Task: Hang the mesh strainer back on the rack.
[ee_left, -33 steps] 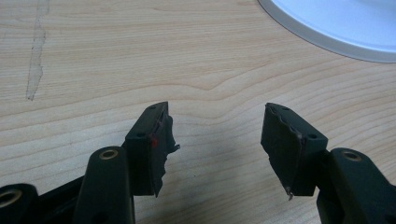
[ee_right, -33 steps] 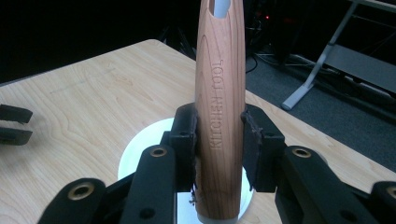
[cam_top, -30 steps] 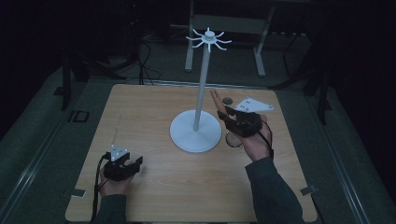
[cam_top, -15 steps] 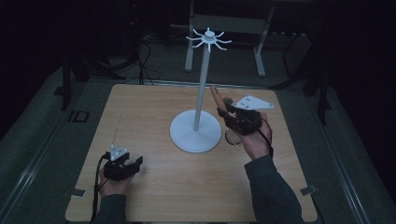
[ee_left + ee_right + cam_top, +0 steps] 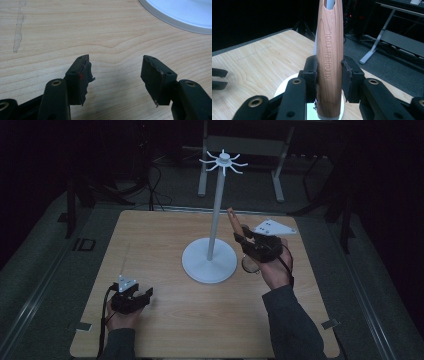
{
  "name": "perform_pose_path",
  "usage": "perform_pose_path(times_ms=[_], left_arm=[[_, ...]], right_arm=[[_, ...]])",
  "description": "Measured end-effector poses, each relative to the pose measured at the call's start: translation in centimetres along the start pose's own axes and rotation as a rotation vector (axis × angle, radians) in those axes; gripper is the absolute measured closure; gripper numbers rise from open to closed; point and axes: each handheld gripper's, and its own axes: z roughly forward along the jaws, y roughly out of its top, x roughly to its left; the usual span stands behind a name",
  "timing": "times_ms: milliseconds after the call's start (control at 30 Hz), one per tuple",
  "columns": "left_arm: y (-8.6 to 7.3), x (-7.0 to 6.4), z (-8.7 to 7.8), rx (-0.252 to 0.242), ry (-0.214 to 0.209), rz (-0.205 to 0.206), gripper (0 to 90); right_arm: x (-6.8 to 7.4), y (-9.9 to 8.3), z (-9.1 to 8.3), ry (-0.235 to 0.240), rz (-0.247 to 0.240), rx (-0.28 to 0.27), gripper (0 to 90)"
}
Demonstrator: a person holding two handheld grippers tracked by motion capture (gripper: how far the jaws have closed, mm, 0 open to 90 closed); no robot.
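Note:
A white stand [image 5: 215,220] with a ring of hooks [image 5: 223,161] on top rises from a round base [image 5: 209,261] at mid-table. Just right of the pole, my right gripper [image 5: 242,236] is shut on a wooden handle [image 5: 232,219] that points up and slightly toward the pole. Up close the handle [image 5: 329,37] reads "KITCHEN TOOL" and is clamped between the right gripper's [image 5: 329,72] pads. A round end of the tool [image 5: 249,265] hangs below the hand. My left gripper [image 5: 145,295] rests on the table at the front left, and the left gripper [image 5: 115,75] is open and holds nothing.
The wooden table [image 5: 160,235] has bare room left of the stand and along the front. The stand's base edge [image 5: 180,15] lies ahead of the left gripper. Dark floor, cables and a metal frame [image 5: 280,165] lie beyond the table's far edge.
The right gripper has raised the wooden handle slightly, its tip now a little higher beside the pole. The left gripper has not moved.

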Motion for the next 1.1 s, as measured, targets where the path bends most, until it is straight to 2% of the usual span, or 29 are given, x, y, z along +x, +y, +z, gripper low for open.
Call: perform_pose_path(times_ms=[1100], left_arm=[[0.0, 0.0, 0.1, 0.001, 0.000, 0.004, 40.7]], right_arm=[[-0.3, 1.4, -1.0, -0.028, 0.023, -0.054, 68.1]])
